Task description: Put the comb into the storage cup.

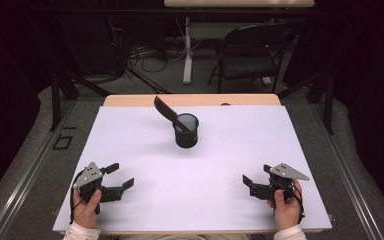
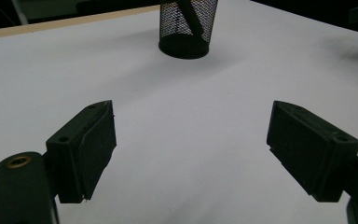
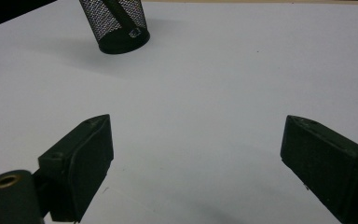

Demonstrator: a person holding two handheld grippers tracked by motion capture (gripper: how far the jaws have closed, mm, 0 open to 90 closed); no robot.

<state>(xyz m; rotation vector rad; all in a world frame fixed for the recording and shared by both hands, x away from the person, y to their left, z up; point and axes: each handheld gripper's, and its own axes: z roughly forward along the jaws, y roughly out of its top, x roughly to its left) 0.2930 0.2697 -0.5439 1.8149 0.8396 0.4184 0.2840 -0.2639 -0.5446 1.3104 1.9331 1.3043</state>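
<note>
Black mesh cup (image 1: pixel 186 131) stands upright on the white worktop (image 1: pixel 130 150), well ahead of both sets of fingers, with a dark flat tool (image 1: pixel 167 111) leaning out of it. No grasp is yet begun; an approach step is judged in hand. Left gripper (image 1: pixel 120 176) and right gripper (image 1: pixel 255 175) are held wide open, nothing gripped or touched. A forward reach to the cup is called for next.

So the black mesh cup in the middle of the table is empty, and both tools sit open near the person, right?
Not quite: the black mesh cup is not empty. The high view shows a dark flat object leaning out of it. Both tools, left and right, are open.
</note>
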